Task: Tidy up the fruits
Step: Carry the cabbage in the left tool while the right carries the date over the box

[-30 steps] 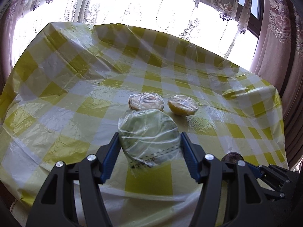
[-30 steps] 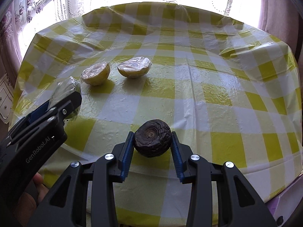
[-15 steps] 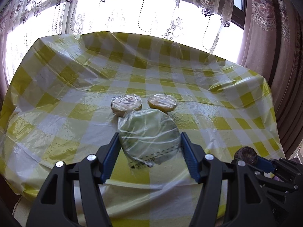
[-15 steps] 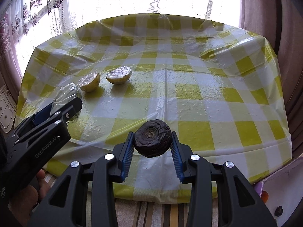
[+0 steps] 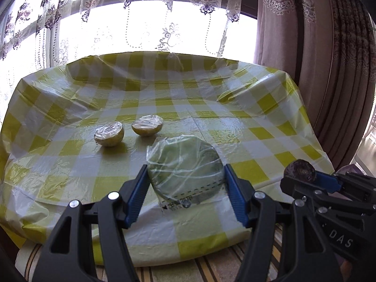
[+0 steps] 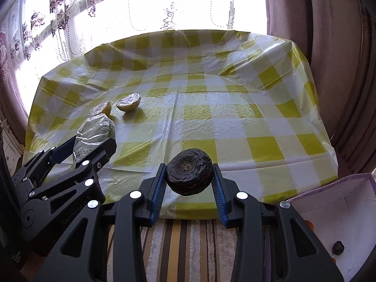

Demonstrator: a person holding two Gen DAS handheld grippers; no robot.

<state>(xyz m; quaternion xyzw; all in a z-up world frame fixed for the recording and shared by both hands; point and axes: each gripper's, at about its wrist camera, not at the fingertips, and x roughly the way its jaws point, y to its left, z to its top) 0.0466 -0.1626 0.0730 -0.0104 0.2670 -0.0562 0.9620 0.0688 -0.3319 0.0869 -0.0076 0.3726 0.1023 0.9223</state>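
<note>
Left fingers clamp wrapped green fruit, right fingers dark fruit, above checked tablecloth.

Yellow-and-white checked plastic tablecloth, wrinkled, over table; sheer embroidered curtain on bright window behind, heavier mauve drape at right, striped rug under the near edge.

Colours and patterns of the table scene

Tablecloth: yellow-and-white check under glossy clear film. Wrapped green fruit: pale green beneath clear film. Two fruit halves: yellow, film-covered. Wrinkled fruit: dark brown-black. Gripper pads: blue on black frames. Rug: brown, ochre and white stripes. Box: lilac outside, white inside. Curtain: dusty pink.
</note>
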